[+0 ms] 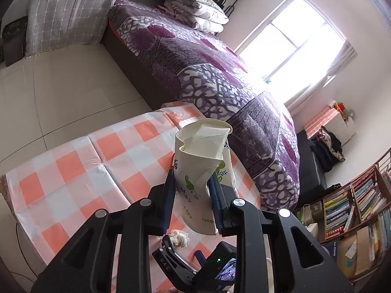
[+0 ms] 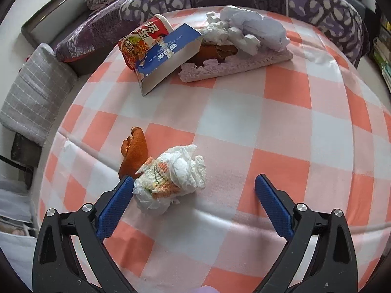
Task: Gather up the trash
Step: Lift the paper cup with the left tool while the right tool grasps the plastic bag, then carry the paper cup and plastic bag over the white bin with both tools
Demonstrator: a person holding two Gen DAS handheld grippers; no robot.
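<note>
My left gripper [image 1: 193,178] is shut on a crushed white paper cup [image 1: 202,161] with green leaf prints and holds it above the checked table [image 1: 73,171]. My right gripper [image 2: 193,183] is open, low over the table, with a crumpled tissue wad [image 2: 171,178] between its fingers, close to the left fingertip [image 2: 124,188]. A piece of orange peel [image 2: 135,151] lies just behind the wad. The right gripper [image 1: 195,263] and the tissue wad [image 1: 179,238] also show below the cup in the left wrist view.
At the table's far edge lie a red noodle cup [image 2: 139,41], a blue carton [image 2: 168,58], crumpled white paper [image 2: 251,29], more peel [image 2: 215,51] and a pale mat [image 2: 244,63]. A purple-quilted bed [image 1: 207,68] borders the table. A bookshelf [image 1: 347,210] stands at right.
</note>
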